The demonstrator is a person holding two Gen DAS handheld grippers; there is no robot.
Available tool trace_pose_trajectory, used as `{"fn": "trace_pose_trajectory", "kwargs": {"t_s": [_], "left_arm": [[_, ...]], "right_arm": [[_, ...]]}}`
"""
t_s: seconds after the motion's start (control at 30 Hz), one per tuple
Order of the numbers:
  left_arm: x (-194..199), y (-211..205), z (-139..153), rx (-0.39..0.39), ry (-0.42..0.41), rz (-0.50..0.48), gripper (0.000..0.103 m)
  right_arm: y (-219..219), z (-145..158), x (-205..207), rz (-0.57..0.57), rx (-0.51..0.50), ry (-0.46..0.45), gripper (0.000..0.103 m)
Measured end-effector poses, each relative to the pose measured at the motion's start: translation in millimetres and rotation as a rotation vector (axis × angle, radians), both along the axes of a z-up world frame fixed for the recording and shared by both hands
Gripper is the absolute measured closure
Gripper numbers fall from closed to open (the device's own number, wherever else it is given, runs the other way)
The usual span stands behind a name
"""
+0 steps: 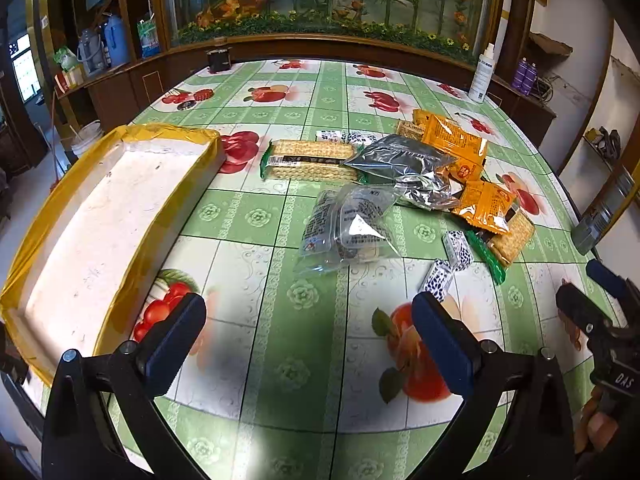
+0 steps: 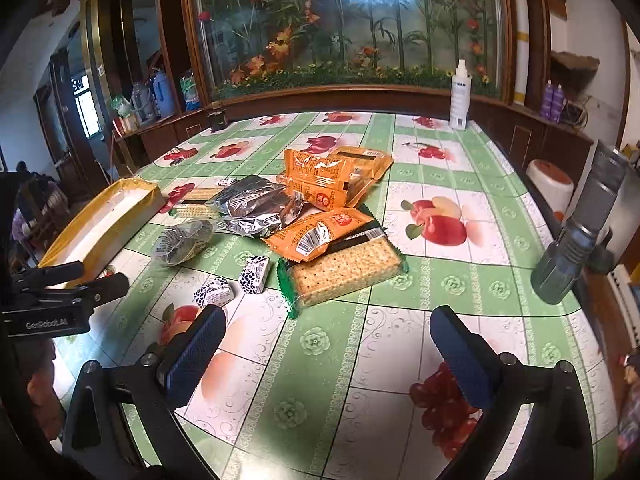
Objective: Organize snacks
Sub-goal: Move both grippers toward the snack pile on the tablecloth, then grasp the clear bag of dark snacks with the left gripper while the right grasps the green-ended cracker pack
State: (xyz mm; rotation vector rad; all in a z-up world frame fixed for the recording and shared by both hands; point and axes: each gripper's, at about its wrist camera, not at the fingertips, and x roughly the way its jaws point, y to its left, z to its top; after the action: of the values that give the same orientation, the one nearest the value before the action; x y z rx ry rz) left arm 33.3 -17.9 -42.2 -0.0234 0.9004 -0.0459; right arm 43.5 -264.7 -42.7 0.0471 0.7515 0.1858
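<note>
Claws: left claw (image 1: pixel 308 332) gaping, empty | right claw (image 2: pixel 328 344) gaping, above tablecloth (image 2: pixel 440 280)

L gripper (image 1: pixel 308 334): jaws wide apart, empty, hovering, aimed forward | R gripper (image 2: pixel 326 346): jaws wide apart, empty, hovering, aimed forward | blue pads (image 2: pixel 196 354) face inward | each gripper visible at the edge of the other's wrist view, side by side

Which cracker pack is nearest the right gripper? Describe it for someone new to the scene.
On the fruit-print tablecloth, find the snack pile. At its near edge lies a clear cracker pack with green ends, partly under an orange packet. The other cracker pack lies by the yellow tray.
</note>
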Motion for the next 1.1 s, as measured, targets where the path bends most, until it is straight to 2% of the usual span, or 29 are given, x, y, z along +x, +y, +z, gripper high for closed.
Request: {"fn": "trace_pose_trajectory", "kwargs": {"t_s": [0.2, 0.33, 0.5, 0.6, 0.73, 0.9, 1.03, 1.1], "left_arm": [[22, -4, 1, -0.044, 0.025, -0.048, 0.0], [36, -12, 0, -0.022, 0.027, -0.081, 0.0], [53, -11, -1, -0.02, 0.037, -0.116, 0.0], [63, -10, -3, -0.014, 0.043, -0.133, 0.0], [72, -10, -12, -0.009, 0.063, -0.151, 0.0], [79, -16, -23, 0.001, 0.086, -0.178, 0.0], [87, -22, -33, 0.022, 0.108, -0.177, 0.0], [92, -21, -40, 0.019, 0.133, -0.166, 0.0]], "right_arm": [[-4, -12, 11, 0.021, 0.046, 0.035, 0.0], [-5, -17, 24, 0.028, 0.058, 0.047, 0.0], [-8, -18, 55, 0.096, 0.037, 0.046, 0.0], [-8, -23, 75, 0.163, 0.025, 0.081, 0.0], [3, -36, 98, 0.221, -0.051, 0.129, 0.0], [16, -49, 108, 0.233, -0.15, 0.161, 0.0], [10, -50, 112, 0.211, -0.102, 0.185, 0.002], [5, -50, 111, 0.195, -0.061, 0.19, 0.006]]}}
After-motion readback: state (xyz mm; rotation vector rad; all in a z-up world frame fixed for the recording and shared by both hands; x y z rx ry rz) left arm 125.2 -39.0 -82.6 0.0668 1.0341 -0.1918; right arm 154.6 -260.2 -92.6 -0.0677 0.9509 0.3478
